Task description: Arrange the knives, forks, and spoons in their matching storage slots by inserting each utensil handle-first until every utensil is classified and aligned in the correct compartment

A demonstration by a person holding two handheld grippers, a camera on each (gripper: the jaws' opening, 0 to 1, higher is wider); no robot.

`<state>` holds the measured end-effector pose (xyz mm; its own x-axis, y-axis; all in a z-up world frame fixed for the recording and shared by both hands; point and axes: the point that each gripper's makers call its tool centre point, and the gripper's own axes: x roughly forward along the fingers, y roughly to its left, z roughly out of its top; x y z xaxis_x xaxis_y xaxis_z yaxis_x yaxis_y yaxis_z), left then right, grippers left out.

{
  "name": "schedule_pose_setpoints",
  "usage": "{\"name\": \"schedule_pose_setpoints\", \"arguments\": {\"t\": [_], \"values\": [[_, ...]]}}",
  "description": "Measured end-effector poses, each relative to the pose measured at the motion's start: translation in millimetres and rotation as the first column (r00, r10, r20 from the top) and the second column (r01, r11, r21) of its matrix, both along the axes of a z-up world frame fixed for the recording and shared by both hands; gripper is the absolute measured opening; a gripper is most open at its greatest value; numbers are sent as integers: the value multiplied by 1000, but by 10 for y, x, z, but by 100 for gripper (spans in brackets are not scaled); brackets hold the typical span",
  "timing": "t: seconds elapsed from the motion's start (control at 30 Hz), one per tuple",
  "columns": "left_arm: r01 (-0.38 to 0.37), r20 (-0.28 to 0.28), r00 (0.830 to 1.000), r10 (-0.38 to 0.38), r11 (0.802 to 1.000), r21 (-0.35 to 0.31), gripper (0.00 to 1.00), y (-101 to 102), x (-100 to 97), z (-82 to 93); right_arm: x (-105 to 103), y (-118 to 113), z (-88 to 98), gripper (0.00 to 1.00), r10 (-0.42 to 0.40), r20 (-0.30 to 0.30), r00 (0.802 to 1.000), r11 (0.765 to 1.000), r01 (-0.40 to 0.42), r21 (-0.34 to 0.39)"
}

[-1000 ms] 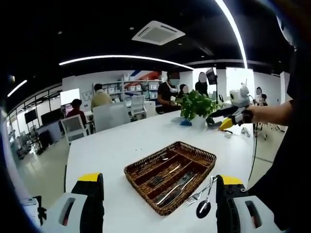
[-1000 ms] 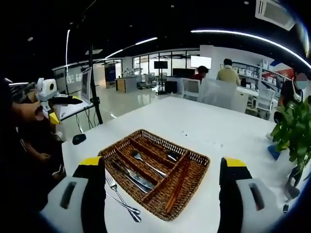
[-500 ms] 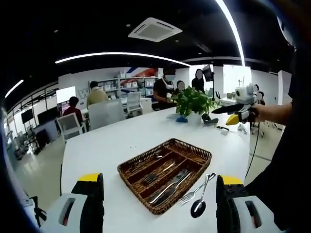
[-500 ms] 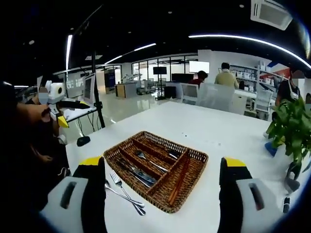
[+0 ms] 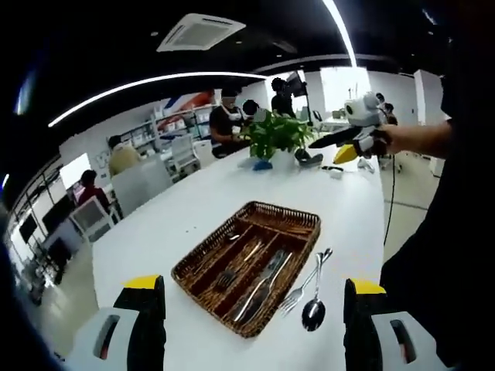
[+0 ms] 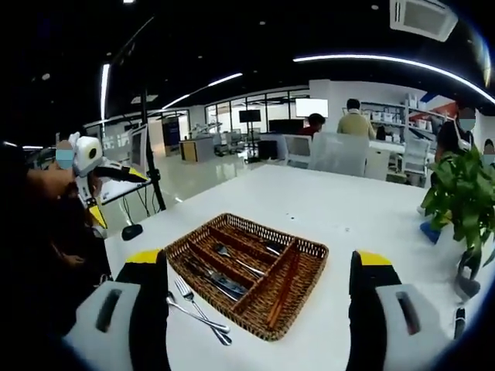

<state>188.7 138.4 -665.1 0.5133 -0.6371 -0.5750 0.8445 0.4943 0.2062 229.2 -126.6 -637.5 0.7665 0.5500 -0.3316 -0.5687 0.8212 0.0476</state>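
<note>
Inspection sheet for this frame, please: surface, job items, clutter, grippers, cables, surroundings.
Surface: white table, bare around the tray.
Job's things: brown wicker cutlery tray holding several utensils; metal fork and metal spoon lying on the table beside it.
Clutter: potted green plant at the far end.
Grippers: left gripper and right gripper both open, empty, held above the table.
Cables: nothing seen on the table.
Surroundings: open office, people and chairs behind.

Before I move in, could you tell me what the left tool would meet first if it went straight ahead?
Most likely the wicker tray, which lies dead ahead between the open left tool jaws. The fork and spoon on the table sit off to the right. Depth is hard to judge.
</note>
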Motion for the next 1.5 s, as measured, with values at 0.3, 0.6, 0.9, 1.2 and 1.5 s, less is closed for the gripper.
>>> {"name": "schedule_pose_setpoints", "arguments": {"t": [0.3,0.6,0.9,1.2,1.5], "values": [[85,-72,994,-86,996,-27,86,-395,-32,-293,-61,-171,-88,99,-34,-17,999,999,34,28],[146,-131,980,-148,989,-27,86,-800,-62,-569,-108,-291,-136,99,-57,-29,998,997,58,40],[159,-229,961,-158,987,-16,69,-1011,-130,-965,-133,-453,-99,99,-91,-22,996,995,92,48],[171,-337,928,-156,985,17,58,-1078,-236,-1464,-168,-498,-189,99,-96,-36,995,994,97,41],[170,-388,912,-135,984,57,44,-1098,-192,-1721,-256,-599,-223,98,-108,-47,993,993,110,38]]}}
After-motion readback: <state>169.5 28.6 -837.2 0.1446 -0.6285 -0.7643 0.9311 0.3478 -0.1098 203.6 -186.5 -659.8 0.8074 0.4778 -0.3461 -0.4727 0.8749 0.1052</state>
